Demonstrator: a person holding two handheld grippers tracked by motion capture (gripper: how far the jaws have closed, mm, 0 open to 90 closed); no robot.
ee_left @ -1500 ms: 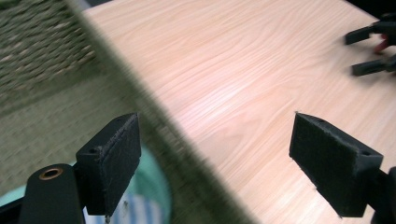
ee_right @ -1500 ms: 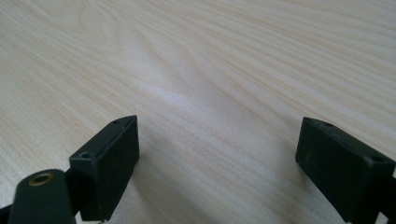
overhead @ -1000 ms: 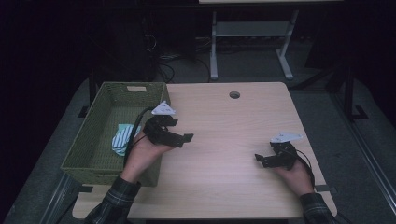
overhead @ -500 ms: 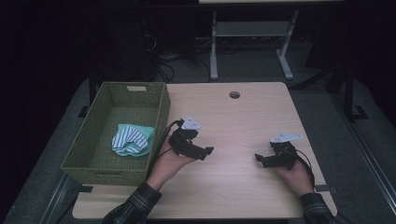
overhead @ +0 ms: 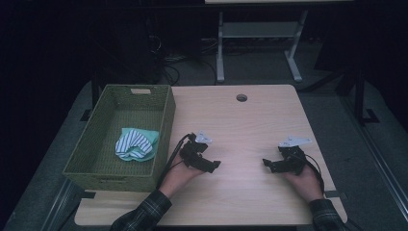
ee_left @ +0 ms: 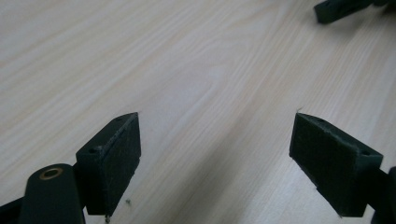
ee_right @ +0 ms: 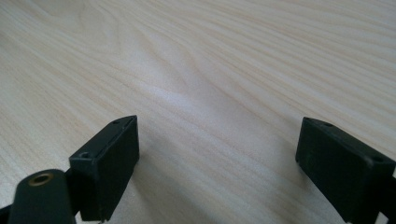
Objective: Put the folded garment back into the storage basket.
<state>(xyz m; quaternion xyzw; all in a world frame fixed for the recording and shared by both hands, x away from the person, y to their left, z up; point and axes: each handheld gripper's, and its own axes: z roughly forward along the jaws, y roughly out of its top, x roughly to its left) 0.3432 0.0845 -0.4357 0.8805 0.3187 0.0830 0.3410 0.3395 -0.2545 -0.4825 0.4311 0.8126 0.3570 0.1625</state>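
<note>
Far left of the high view: a green woven basket (overhead: 161,126) sitting along the surface's left edge, long axis running from the bottom of the frame toward the top, handle slot at the far end. Inside, toward the near half, a striped cloth (overhead: 136,143) with a mint-green fold, crumpled into a loose heap; no clear long axis, the stripes curving roughly across the basket's width, the green corner pointing to the upper right. Lying free on the basket floor, touching neither claw — likely dropped there as the sorted item, the job looking close to done.

Just right of the basket's near corner, low centre of the frame: left claw (overhead: 213,165) resting low over the wooden surface (overhead: 250,125), tips aimed right toward the other hand, cable trailing back along the basket wall. Jaws standing wide apart with bare wood grain between them in the left gripper view (ee_left: 217,154). Nothing gripped; probably parked after letting go of the cloth.

Centre top: a small round cable hole (overhead: 241,97) in the surface.

Lower right: right claw (overhead: 267,163) held low over the surface, tips pointing left so the two claws face each other across a stretch of bare wood. Jaws spread wide, plain wood between them in the right gripper view (ee_right: 219,154). Apparently a waiting pose, out of the way of the basket.
</note>
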